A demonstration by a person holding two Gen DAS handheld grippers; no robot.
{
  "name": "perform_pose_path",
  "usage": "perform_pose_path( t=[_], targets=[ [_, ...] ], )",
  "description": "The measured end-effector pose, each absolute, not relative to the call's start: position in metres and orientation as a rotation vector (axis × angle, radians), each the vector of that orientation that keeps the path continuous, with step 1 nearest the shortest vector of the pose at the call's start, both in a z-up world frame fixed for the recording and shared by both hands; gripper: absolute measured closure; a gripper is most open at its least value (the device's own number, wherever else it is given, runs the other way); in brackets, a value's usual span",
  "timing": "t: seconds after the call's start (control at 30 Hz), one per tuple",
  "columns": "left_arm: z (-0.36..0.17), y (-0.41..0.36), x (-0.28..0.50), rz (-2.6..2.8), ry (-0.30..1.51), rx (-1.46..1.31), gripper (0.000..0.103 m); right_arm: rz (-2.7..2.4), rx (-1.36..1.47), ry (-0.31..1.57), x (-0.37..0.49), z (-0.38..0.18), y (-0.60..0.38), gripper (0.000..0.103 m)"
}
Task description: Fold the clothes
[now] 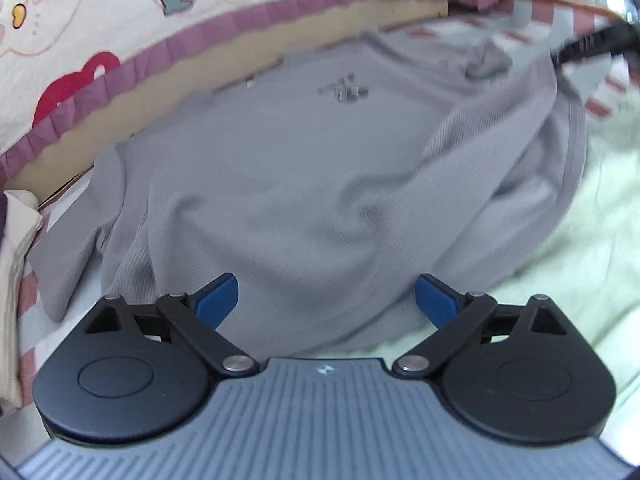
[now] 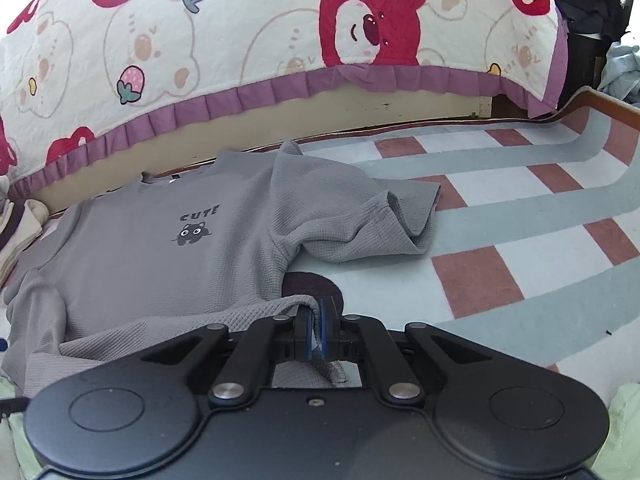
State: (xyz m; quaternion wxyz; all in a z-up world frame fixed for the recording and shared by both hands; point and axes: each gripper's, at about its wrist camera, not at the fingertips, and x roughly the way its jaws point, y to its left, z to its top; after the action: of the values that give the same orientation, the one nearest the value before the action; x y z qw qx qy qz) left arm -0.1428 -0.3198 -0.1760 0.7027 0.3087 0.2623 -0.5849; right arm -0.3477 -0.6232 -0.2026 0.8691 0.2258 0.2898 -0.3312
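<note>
Now, shirt: grey T-shirt lies front-up on the striped rug, beside the bed.
Right gripper: pressed together, pinching the shirt's hem.
Left gripper: spread wide, nothing between.
Around: bear-print quilt overhangs; cream cloth at left.
Unclear: left view blurred, print unreadable there.

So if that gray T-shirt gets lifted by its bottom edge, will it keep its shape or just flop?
Probably flop: the gray T-shirt already lies in soft wrinkles, and the hem pinched in the right gripper sags on both sides. It looks light, since a small pinch raises that edge. Its waffle weave seems unlikely to slip.
</note>
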Motion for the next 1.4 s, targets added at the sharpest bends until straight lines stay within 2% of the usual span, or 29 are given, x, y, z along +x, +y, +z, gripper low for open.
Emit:
perform_pose_path(
  t=[0.17,0.4,0.57,0.67,0.83,1.0,1.13,1.17,1.2,1.23,1.4],
  targets=[
    [-0.177,-0.339,-0.155,-1.347,0.636,0.647,0.007,-0.683,0.478,0.629,-0.347,-0.207,-0.624,0.098],
    [-0.192,-0.355,-0.187,-1.257,0.430,0.882,0.007,-0.691,0.464,0.624,-0.351,-0.205,-0.624,0.098],
    [-0.170,-0.368,-0.140,-1.034,0.553,0.714,0.010,-0.701,0.458,0.636,-0.352,-0.206,-0.627,0.098],
    [-0.165,-0.372,-0.113,-0.927,0.523,0.713,0.013,-0.712,0.434,0.653,-0.349,-0.207,-0.627,0.099],
    [-0.169,-0.361,-0.094,-0.908,0.435,0.804,0.013,-0.726,0.399,0.678,-0.345,-0.206,-0.626,0.100],
    [-0.177,-0.332,-0.098,-1.015,0.512,0.860,0.014,-0.737,0.388,0.682,-0.344,-0.207,-0.630,0.100],
    [-0.191,-0.322,-0.103,-0.990,0.466,0.908,0.013,-0.736,0.394,0.667,-0.346,-0.207,-0.631,0.100],
    [-0.191,-0.325,-0.098,-0.935,0.470,0.916,0.030,-0.744,0.379,0.663,-0.347,-0.205,-0.629,0.101],
    [-0.191,-0.328,-0.093,-0.877,0.472,0.924,0.052,-0.756,0.357,0.658,-0.347,-0.203,-0.627,0.102],
    [-0.194,-0.329,-0.088,-0.805,0.465,0.944,0.080,-0.766,0.333,0.659,-0.347,-0.201,-0.625,0.102],
    [-0.179,-0.320,-0.050,-0.833,0.561,0.683,0.077,-0.772,0.292,0.668,-0.344,-0.196,-0.625,0.102]
  ],
)
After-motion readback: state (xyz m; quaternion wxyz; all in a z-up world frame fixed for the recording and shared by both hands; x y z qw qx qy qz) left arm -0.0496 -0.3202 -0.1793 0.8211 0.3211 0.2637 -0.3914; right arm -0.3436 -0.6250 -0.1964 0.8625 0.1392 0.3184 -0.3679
